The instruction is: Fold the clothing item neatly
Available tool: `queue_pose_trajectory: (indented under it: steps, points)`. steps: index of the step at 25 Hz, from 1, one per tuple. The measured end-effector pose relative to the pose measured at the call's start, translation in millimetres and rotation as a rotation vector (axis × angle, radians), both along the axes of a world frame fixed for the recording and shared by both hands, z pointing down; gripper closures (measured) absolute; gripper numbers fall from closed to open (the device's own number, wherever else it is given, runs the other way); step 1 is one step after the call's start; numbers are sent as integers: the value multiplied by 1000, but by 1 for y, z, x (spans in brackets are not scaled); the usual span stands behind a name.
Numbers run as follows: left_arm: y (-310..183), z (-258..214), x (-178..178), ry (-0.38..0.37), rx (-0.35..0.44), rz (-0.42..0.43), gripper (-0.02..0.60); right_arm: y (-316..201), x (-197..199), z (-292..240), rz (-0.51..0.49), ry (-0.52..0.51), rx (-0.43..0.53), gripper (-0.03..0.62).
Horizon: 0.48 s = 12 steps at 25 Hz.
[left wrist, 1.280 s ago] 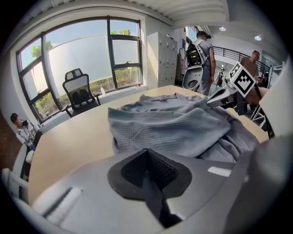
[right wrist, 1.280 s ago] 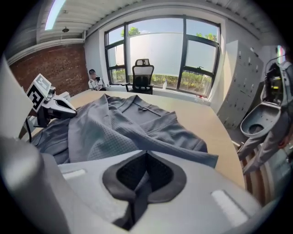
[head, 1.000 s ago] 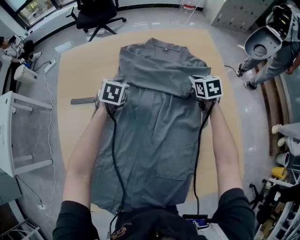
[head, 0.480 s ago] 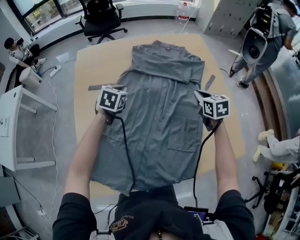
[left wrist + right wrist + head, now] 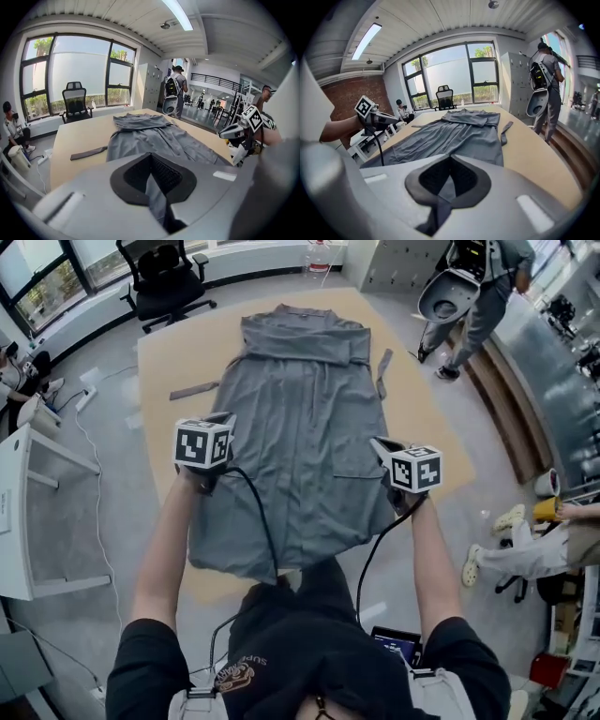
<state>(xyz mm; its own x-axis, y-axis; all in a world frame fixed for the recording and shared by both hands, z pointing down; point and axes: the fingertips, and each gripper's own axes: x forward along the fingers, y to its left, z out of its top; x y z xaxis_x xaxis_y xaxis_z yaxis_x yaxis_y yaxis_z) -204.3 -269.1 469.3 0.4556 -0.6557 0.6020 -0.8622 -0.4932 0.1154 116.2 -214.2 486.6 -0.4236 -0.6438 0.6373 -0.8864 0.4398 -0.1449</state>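
A grey garment lies lengthwise on the tan table, its top folded over at the far end and its hem over the near edge. My left gripper is shut on the garment's left side edge. In the left gripper view a strip of the grey garment runs into the closed left gripper. My right gripper is shut on the right side edge. The right gripper view shows the garment pinched in the right gripper. Both grips sit toward the hem end.
Two loose grey fabric strips lie on the table, one at the left and one at the right. A black office chair stands beyond the far edge. A person with a backpack stands far right. A white desk is at the left.
Both grippers have drawn back toward me along the garment's sides, still shut on the fabric. The garment now lies stretched out longer on the table, and the view has pulled back.
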Motion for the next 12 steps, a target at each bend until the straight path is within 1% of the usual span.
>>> queue_pose_trajectory:
  steps: [4, 8, 12]
  points:
    - [6, -24, 2, 7, 27, 26, 574, 31, -5, 1, 20, -14, -8, 591]
    - [8, -42, 8, 1, 44, 79, 574, 40, -14, 2, 27, -45, -7, 591]
    - [21, -47, 14, -16, 57, 125, 574, 47, -19, 3, 49, -32, -4, 591]
